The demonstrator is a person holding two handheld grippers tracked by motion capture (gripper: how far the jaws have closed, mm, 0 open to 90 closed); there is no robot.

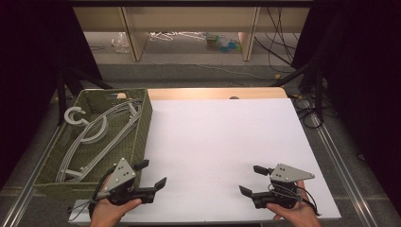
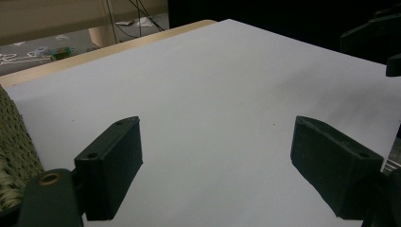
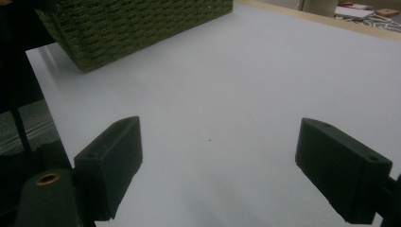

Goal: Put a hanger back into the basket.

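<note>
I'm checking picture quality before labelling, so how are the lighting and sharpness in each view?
High view: dim, dark sides, white table sheet evenly lit, green woven basket fairly sharp. Left gripper view: black jaws soft, faint shadows on the sheet. Right gripper view: jaws blurred, basket weave clearer.

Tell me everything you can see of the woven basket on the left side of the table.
The basket is a rectangular, olive-green bin of woven fibre with a handle slot in its far wall. It stands upright on the left edge of the table, partly on the white sheet. Inside lie several grey clothes hangers, piled loosely, one hook curling up near the far left corner. The left gripper, jaws apart, sits close by its near right corner; whether they touch cannot be told.
</note>
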